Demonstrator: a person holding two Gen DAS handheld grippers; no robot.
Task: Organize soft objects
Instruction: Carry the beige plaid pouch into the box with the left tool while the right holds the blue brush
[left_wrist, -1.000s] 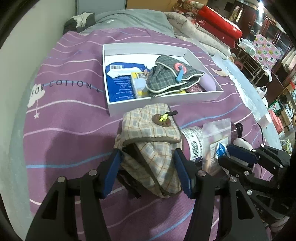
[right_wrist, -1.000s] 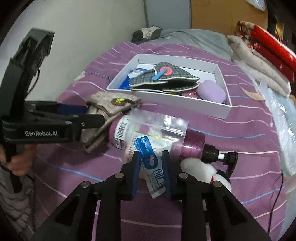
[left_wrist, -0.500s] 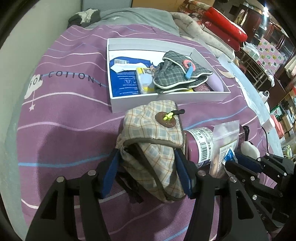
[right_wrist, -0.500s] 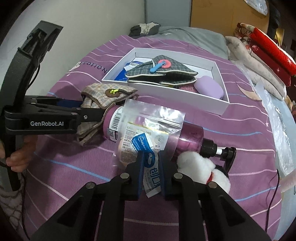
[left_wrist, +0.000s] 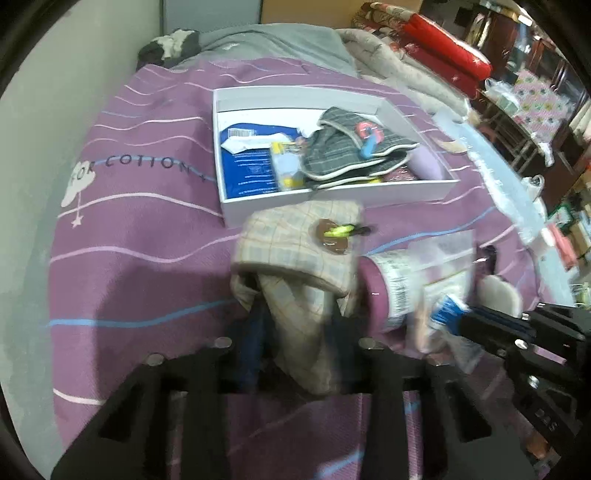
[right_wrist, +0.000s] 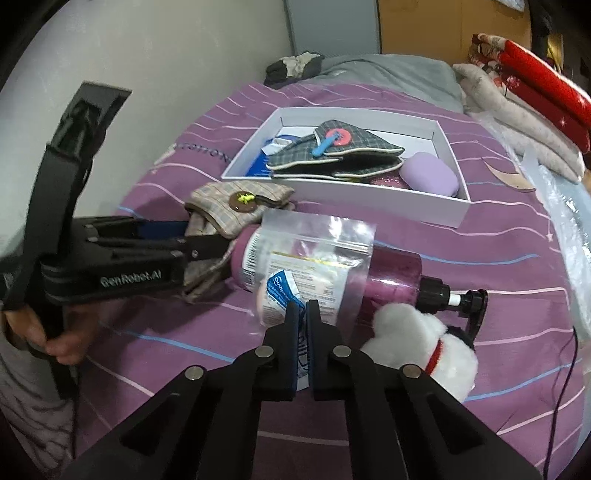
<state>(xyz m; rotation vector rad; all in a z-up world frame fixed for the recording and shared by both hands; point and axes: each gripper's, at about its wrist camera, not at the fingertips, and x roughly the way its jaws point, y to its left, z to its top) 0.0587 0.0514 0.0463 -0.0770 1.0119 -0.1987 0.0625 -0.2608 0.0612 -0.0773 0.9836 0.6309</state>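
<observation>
A beige plaid pouch (left_wrist: 295, 243) (right_wrist: 229, 210) lies on the purple bedspread in front of the white box (left_wrist: 406, 192) (right_wrist: 369, 199). My left gripper (left_wrist: 297, 321) (right_wrist: 207, 238) is closing its jaws, and the pads pinch the pouch's near end. A clear zip bag (right_wrist: 317, 258) (left_wrist: 439, 273) of sachets leans on a purple pump bottle (right_wrist: 395, 277) (left_wrist: 376, 291). On the bag's lower edge my right gripper (right_wrist: 303, 321) (left_wrist: 465, 317) is shut. A white plush toy (right_wrist: 424, 343) sits just right of it, by the pump.
The box holds a grey plaid pouch (right_wrist: 332, 147) (left_wrist: 343, 155), a lilac case (right_wrist: 428, 173) and blue packets. A wall runs along the left. Folded quilts (right_wrist: 535, 96) and a plastic sheet (right_wrist: 565, 206) lie at the right. A person's hand (right_wrist: 55, 339) grips the left handle.
The left jaws have narrowed onto the beige pouch, squeezing its fabric. The right jaws have shut fully on the bag's edge. Both hands stay where they were.
</observation>
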